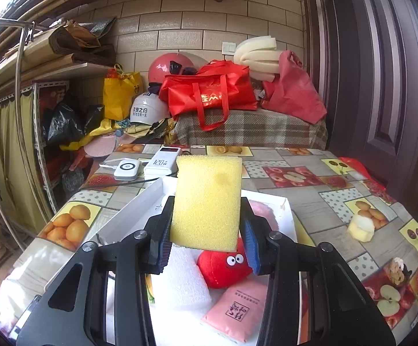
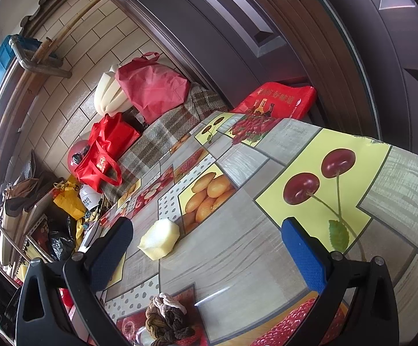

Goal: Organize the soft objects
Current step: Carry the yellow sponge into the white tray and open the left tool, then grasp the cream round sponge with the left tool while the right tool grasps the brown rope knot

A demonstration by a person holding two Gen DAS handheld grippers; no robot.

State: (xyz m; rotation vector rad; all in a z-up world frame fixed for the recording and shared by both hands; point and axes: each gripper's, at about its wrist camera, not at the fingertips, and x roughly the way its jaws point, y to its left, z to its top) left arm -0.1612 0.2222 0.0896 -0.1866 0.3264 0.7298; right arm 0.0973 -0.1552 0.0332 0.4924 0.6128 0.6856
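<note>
Yellow sponge (image 1: pixel 207 201) hides white box (image 1: pixel 134 213) interior; red plush (image 1: pixel 223 268) half-covered.

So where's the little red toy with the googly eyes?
In the left wrist view, the red plush toy lies in the white box, under the held yellow sponge, between white foam and a pink packet.

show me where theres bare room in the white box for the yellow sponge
The white box looks bare at its far end, beyond the yellow sponge. Its near end is crowded: white foam block, red plush toy, pink packet.

sponge (image 1: pixel 207 201) above box (image 1: pixel 128 216), seemingly
</note>
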